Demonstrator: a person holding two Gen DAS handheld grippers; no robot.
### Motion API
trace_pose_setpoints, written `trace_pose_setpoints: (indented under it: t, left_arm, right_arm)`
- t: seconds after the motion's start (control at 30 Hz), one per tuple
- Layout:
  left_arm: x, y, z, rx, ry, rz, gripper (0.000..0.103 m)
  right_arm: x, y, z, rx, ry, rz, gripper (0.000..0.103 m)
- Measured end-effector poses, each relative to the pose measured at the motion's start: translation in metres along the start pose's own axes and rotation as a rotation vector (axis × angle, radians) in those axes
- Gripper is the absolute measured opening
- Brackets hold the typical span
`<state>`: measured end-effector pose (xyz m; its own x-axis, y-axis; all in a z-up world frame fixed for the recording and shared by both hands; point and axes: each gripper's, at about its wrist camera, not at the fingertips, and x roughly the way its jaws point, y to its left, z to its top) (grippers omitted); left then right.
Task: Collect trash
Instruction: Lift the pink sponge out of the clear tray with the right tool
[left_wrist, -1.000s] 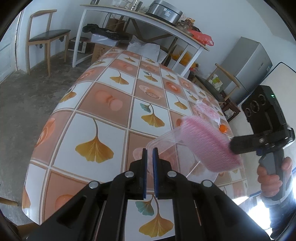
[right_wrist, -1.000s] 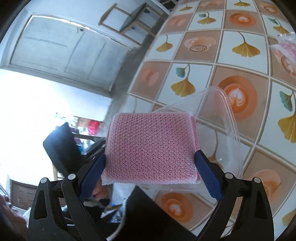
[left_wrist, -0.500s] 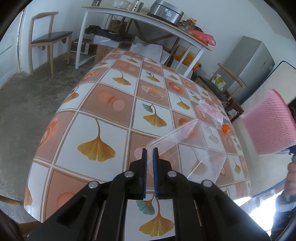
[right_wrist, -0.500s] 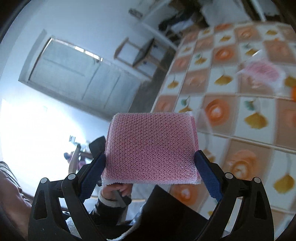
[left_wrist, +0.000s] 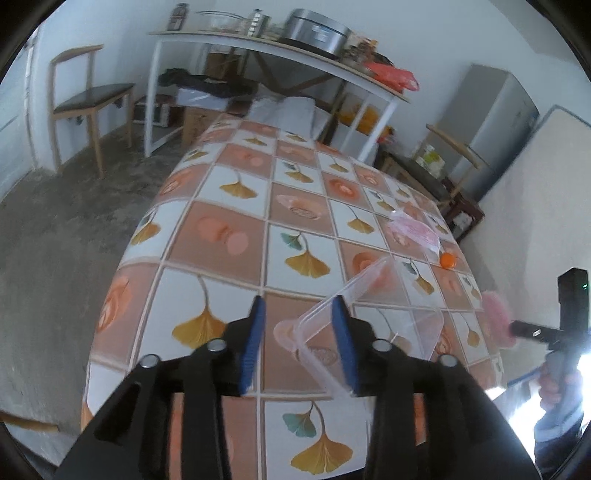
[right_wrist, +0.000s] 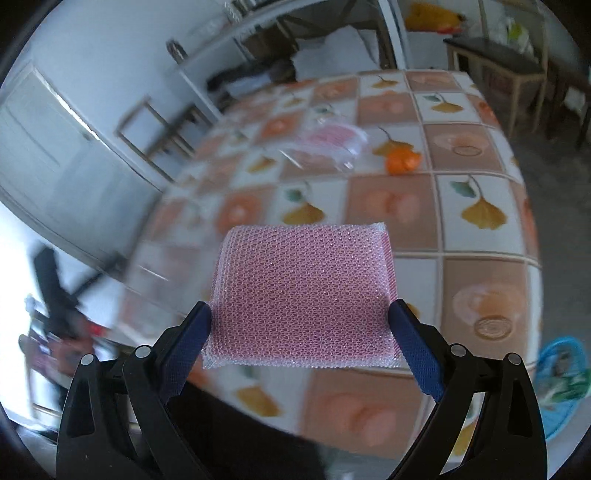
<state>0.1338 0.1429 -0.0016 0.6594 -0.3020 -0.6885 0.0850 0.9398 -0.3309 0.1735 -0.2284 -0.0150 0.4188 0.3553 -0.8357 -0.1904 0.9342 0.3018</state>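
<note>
A clear plastic container (left_wrist: 388, 306) lies tilted on the tiled table (left_wrist: 236, 229) near its front edge. My left gripper (left_wrist: 298, 302) is over the container's near rim, jaws opening; the rim stands between the fingers close to the right one, and the left pad is clear of it. My right gripper (right_wrist: 300, 312) is shut on a pink mesh sponge (right_wrist: 303, 295), held above the table's right side. In the left wrist view that sponge (left_wrist: 495, 314) shows beyond the table's right edge, with a hand on the gripper's handle below it.
A clear bag with something pink inside (left_wrist: 413, 230) (right_wrist: 332, 142) and a small orange object (left_wrist: 448, 259) (right_wrist: 400, 160) lie at the table's right side. A blue basket (right_wrist: 561, 373) sits on the floor beside the table. A chair (left_wrist: 88, 99) and a white bench (left_wrist: 258, 48) stand behind.
The left jaws, shut on the container's rim before, have spread apart. The right gripper has carried the pink sponge out of the container and off to the right, turning toward the table's far side.
</note>
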Motion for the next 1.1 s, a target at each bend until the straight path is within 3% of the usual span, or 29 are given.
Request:
trace_pose_setpoints:
  t: [0.13, 0.33, 0.43, 0.5, 0.53, 0.63, 0.73, 0.9, 1.1]
  left_arm:
    - [0.011, -0.021, 0.019, 0.121, 0.025, 0.022, 0.045]
    - [0.042, -0.061, 0.026, 0.389, 0.12, 0.073, 0.046]
    - [0.063, -0.072, 0.019, 0.505, 0.175, 0.153, 0.046]
    - [0.072, -0.074, 0.018, 0.539, 0.193, 0.179, 0.044]
    - [0.078, -0.074, 0.017, 0.542, 0.21, 0.186, 0.036]
    - [0.085, -0.07, 0.017, 0.515, 0.237, 0.211, 0.019]
    - [0.082, -0.06, 0.02, 0.43, 0.227, 0.228, 0.012]
    - [0.06, -0.034, 0.017, 0.132, 0.24, 0.12, 0.007]
    - [0.03, -0.029, -0.005, -0.057, 0.238, -0.046, 0.007]
  right_arm:
    - [0.014, 0.003, -0.004, -0.075, -0.027, -0.061, 0.092]
    - [0.014, -0.003, -0.003, -0.081, -0.097, -0.007, 0.093]
    - [0.005, -0.011, -0.005, -0.049, -0.122, 0.023, 0.093]
    - [0.002, -0.014, -0.007, -0.036, -0.132, 0.039, 0.093]
    - [0.001, -0.016, -0.009, -0.03, -0.134, 0.044, 0.093]
    - [-0.003, -0.017, -0.016, -0.019, -0.142, 0.059, 0.093]
    - [-0.005, -0.018, -0.022, -0.006, -0.149, 0.069, 0.093]
    - [-0.009, -0.016, -0.03, 0.014, -0.157, 0.092, 0.093]
    - [-0.01, -0.014, -0.036, 0.044, -0.161, 0.101, 0.093]
